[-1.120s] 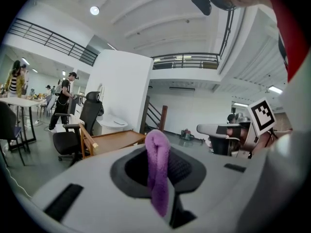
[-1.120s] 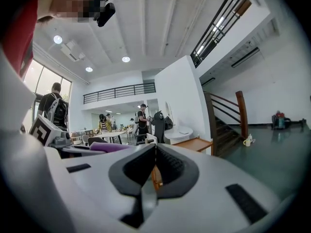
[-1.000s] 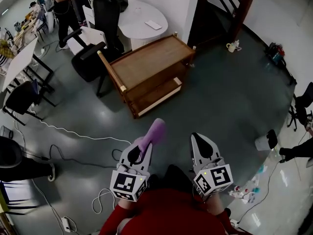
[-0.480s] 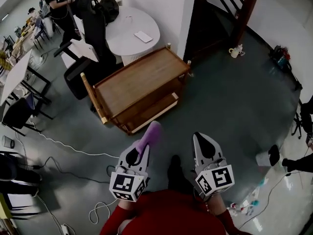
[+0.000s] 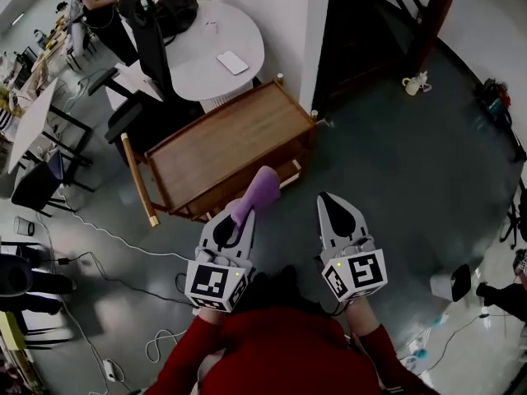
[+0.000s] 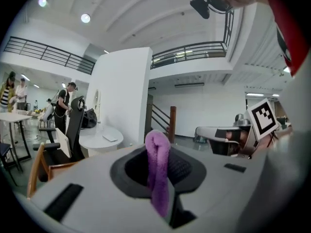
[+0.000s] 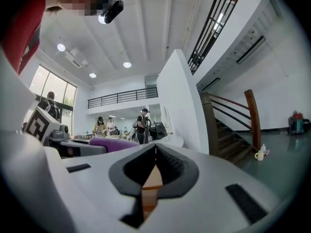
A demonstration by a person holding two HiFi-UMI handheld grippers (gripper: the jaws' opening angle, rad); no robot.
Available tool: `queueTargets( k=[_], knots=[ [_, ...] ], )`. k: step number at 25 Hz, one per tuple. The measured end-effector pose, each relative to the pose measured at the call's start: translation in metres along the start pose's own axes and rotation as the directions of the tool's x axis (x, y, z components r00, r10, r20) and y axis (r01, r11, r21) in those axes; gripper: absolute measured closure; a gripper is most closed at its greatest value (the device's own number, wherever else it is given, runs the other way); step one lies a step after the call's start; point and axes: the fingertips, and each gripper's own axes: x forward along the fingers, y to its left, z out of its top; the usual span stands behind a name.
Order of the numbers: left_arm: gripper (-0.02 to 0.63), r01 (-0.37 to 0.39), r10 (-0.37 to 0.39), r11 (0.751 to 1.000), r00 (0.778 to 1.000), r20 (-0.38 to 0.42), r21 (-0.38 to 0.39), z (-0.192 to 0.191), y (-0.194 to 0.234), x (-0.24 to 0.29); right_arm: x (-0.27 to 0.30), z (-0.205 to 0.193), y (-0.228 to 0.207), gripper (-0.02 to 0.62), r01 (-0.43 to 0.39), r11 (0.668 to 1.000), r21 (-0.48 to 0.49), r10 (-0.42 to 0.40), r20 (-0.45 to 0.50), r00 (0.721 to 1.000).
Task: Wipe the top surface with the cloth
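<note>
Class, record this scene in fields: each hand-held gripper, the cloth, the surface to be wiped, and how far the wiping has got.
Left hand-held gripper: shut on the purple cloth
Right hand-held gripper: shut, holding nothing
Cloth position: sticks out past the jaw tips, toward the cart
Surface: flat top of the wooden cart, nothing seen on it
Progress: wiping not begun; cloth shows at the cart's near edge, contact unclear

One cloth (image 5: 263, 184), one cart (image 5: 216, 148), one round table (image 5: 198, 56); left tongs (image 5: 244, 212), right tongs (image 5: 324, 197): two.
</note>
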Motion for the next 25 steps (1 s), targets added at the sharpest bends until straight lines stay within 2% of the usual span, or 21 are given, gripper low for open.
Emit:
queueTargets(
  k=[3,7,10,13,16,18,21,25],
  knots=[
    [0.549,-0.003,0.003,1.0,1.0,0.014,0.015,0.011,0.006,0.022,0.018,0.004,-0.015,0.583,0.001,1.0,-0.001,-0.001,0.006,1.0],
    [0.549,-0.009,0.009,1.0,1.0,0.003,0.0,0.007,0.02,0.047,0.041,0.001,-0.031,0.583,0.018,1.0,0.004,-0.018,-0.013,1.0],
    [0.549,-0.005,0.005,1.0,1.0,-0.022,-0.014,-0.008,0.024,0.057,0.045,-0.009,-0.033,0.583,0.023,1.0,0.006,-0.023,-0.032,0.999],
    [0.549,0.019,-0.019,1.0,0.999,-0.034,-0.008,-0.039,0.027,0.074,0.052,-0.036,-0.03,0.583,0.004,1.0,-0.019,-0.005,-0.028,1.0],
    [0.549,0.043,-0.043,0.999,0.999,-0.019,0.011,-0.064,0.028,0.131,0.078,-0.042,-0.039,0.583,-0.031,0.997,-0.076,0.031,0.007,0.999],
    [0.549,0.054,-0.055,0.998,0.998,-0.014,-0.018,-0.072,0.024,0.182,0.093,-0.032,-0.053,0.583,-0.033,0.994,-0.108,0.036,0.032,0.999],
    [0.549,0.07,-0.073,0.996,0.995,-0.061,-0.056,-0.093,0.001,0.239,0.093,-0.026,-0.072,0.583,0.003,0.994,-0.113,0.001,0.039,0.999],
    [0.549,0.075,-0.084,0.995,0.988,-0.133,-0.073,-0.118,-0.024,0.288,0.097,-0.027,-0.094,0.583,0.063,0.994,-0.089,-0.062,0.011,0.998]
  ],
)
